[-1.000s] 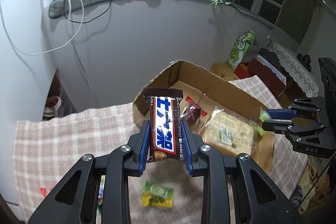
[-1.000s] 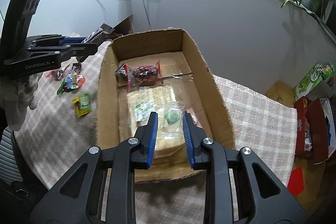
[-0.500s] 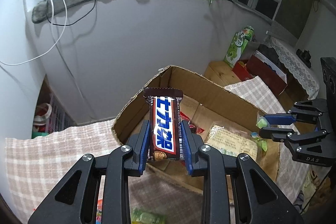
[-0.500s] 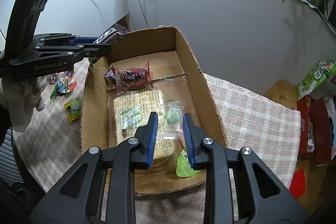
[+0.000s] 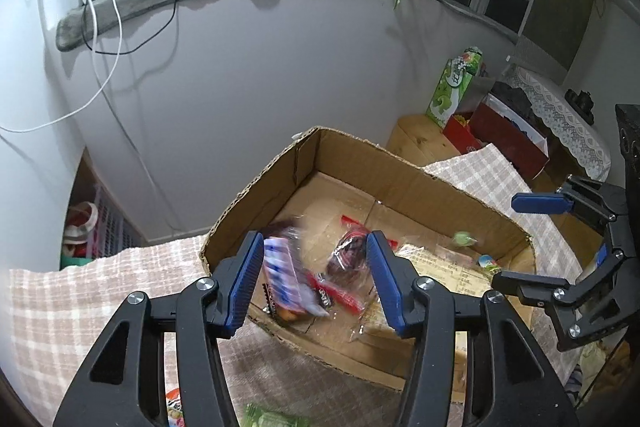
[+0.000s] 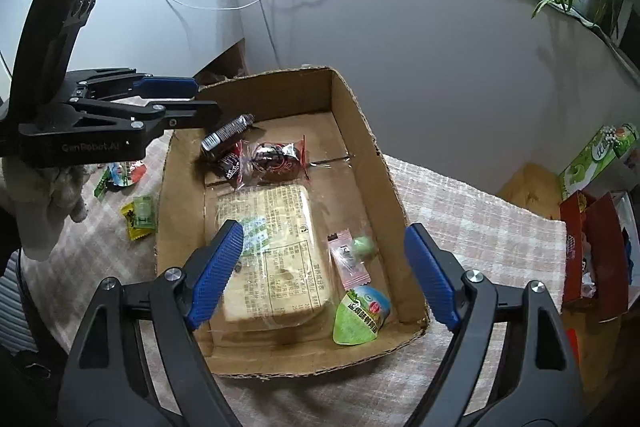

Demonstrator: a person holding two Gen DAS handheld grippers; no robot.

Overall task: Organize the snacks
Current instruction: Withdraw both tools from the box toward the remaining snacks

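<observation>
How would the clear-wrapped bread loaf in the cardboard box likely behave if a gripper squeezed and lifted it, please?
The bread loaf looks soft, so it would probably dent. Its glossy loose wrap may slip between pads. Being bulky, it likely sags if lifted by one end.

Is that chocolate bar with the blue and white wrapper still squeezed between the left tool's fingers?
No. The chocolate bar is blurred and tumbling into the cardboard box, clear of the left gripper, whose fingers are opening.
</observation>
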